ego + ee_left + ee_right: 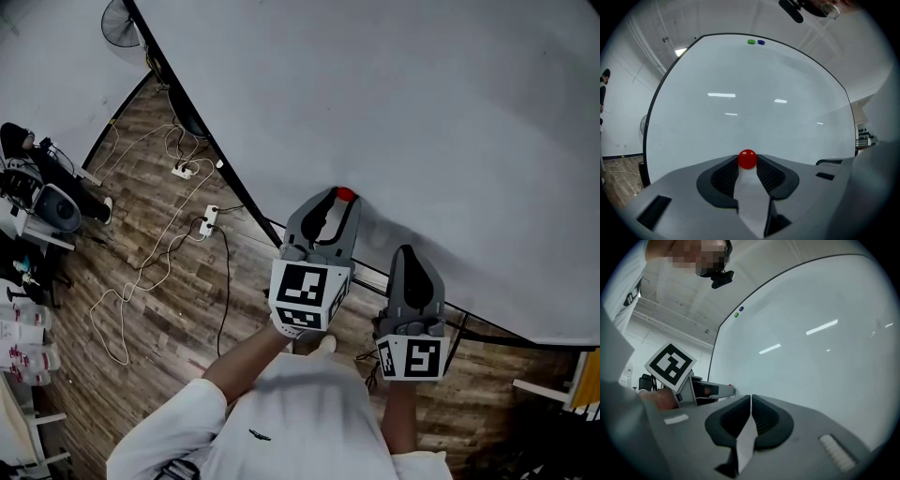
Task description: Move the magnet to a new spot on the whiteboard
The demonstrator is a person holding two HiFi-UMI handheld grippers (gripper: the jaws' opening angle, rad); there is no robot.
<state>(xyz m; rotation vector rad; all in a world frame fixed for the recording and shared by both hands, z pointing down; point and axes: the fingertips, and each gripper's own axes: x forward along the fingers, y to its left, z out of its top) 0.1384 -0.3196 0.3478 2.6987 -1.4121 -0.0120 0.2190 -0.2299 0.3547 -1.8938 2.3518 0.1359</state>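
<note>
A small red magnet (pixel 345 195) sits on the whiteboard (pixel 422 112), low on its surface. In the left gripper view the red magnet (pixel 747 159) lies right between the jaw tips, and both pads touch its sides. My left gripper (pixel 337 201) points level at the board and is shut on it. My right gripper (pixel 405 251) hovers just to the right, close to the board, with its jaws together and nothing between them (pixel 751 397). In the right gripper view the left gripper's marker cube (pixel 670 363) shows at the left.
A green magnet (pixel 751 41) and a blue magnet (pixel 761 42) stick near the whiteboard's top edge. Below the board, cables (pixel 150 262) and a power strip (pixel 183 171) lie on the wooden floor. A fan (pixel 120 21) and equipment (pixel 37 197) stand at the left.
</note>
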